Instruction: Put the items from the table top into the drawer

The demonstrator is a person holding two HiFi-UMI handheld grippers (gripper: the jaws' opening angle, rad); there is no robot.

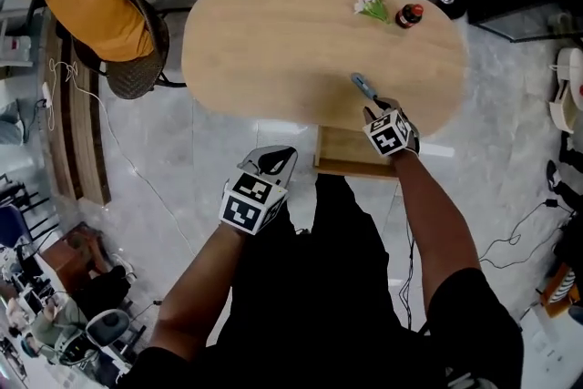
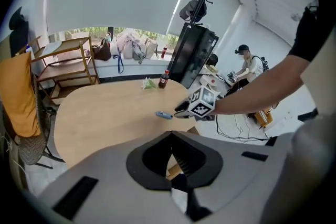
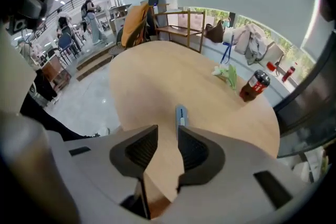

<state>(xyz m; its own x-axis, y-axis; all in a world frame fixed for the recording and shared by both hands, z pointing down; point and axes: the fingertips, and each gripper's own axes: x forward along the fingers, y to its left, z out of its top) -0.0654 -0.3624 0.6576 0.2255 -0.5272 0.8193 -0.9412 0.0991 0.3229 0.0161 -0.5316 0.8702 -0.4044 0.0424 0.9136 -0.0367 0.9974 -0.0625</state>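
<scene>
1 oval wooden table (image 1: pixel 273 50), wide bare middle. 1 open drawer (image 1: pixel 351 155) under its near edge. 1 left gripper (image 1: pixel 273 161), jaws together, empty, off the table. 1 right gripper (image 1: pixel 372 109), jaws partly apart, empty, at the near edge. 1 bottle (image 1: pixel 409 15) and 1 flower sprig (image 1: pixel 370 6) by the far edge. 1 blue knife (image 1: pixel 363 85) just ahead of the right jaws.

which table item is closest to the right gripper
The blue utility knife, just ahead of the right gripper; the flowers and red-capped bottle sit at the far end.
</scene>
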